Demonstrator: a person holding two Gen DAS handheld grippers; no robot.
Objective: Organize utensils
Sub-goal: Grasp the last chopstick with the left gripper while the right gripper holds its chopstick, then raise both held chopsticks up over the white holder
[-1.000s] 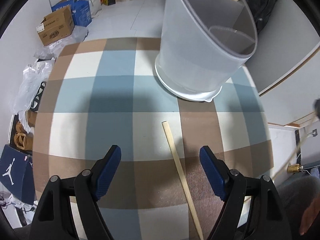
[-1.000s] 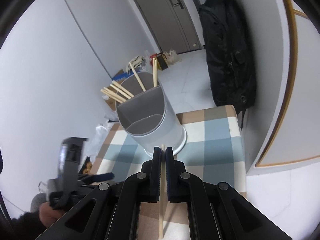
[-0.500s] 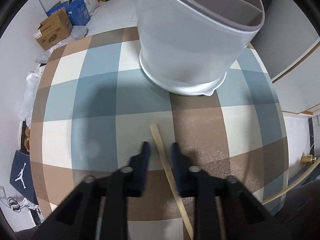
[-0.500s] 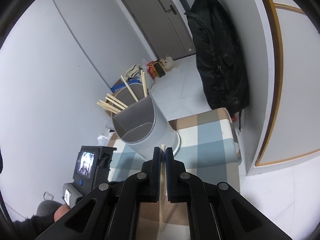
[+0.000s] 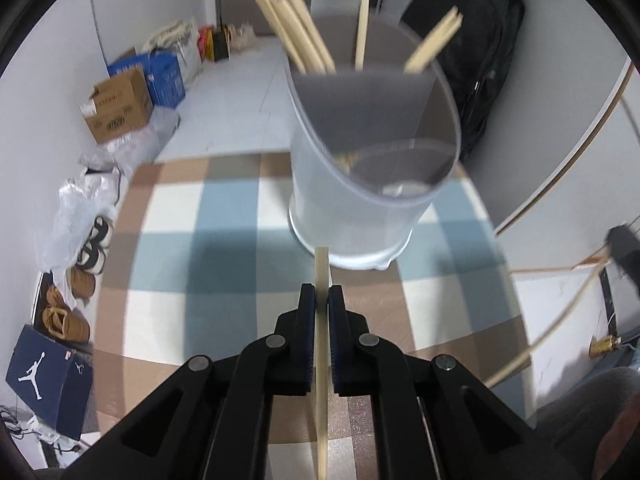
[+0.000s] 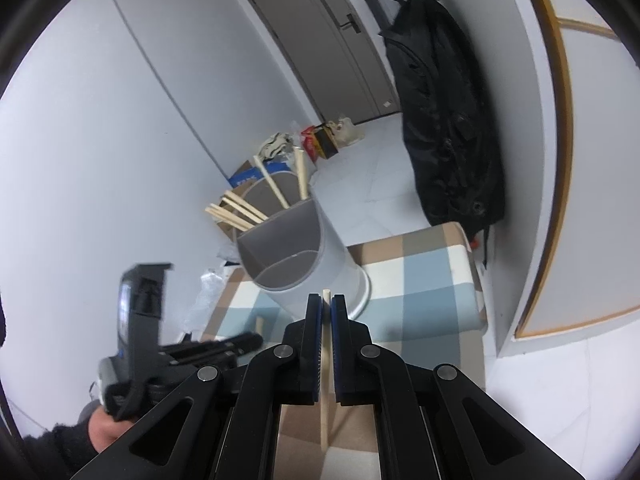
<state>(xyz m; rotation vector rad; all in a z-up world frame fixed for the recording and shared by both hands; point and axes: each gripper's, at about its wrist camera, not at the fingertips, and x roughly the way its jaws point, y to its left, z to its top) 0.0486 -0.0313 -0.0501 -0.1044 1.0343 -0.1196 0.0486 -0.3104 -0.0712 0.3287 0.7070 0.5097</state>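
The pale, square-sectioned wooden chopstick [image 5: 321,344] in the left wrist view is a light, stiff, slender stick with a smooth surface. It needs little squeeze, but it can pivot or slide between flat pads. A hold some way back from the tip, leaving a free length ahead to lead into the holder, looks the sensible place to take it.

The left claw [image 5: 321,300] has just been closing and now stands clamped on this chopstick, its blue pads [image 5: 307,320] against either side. The stick runs straight up the centre of the frame between the pads. Its tip pokes out above them and reaches the foot of the grey, divided plastic utensil holder [image 5: 360,184] in the upper middle. Its tail runs down out of the bottom edge. The holder stands on the worktop with its blue, brown and cream checked cloth [image 5: 172,240], and other chopsticks already lean out of its far compartment.

In the right wrist view the right claw [image 6: 327,308] is likewise clamped on a second pale wooden chopstick [image 6: 325,392]. Its tip shows just above the pads at centre frame, short of the holder's base.
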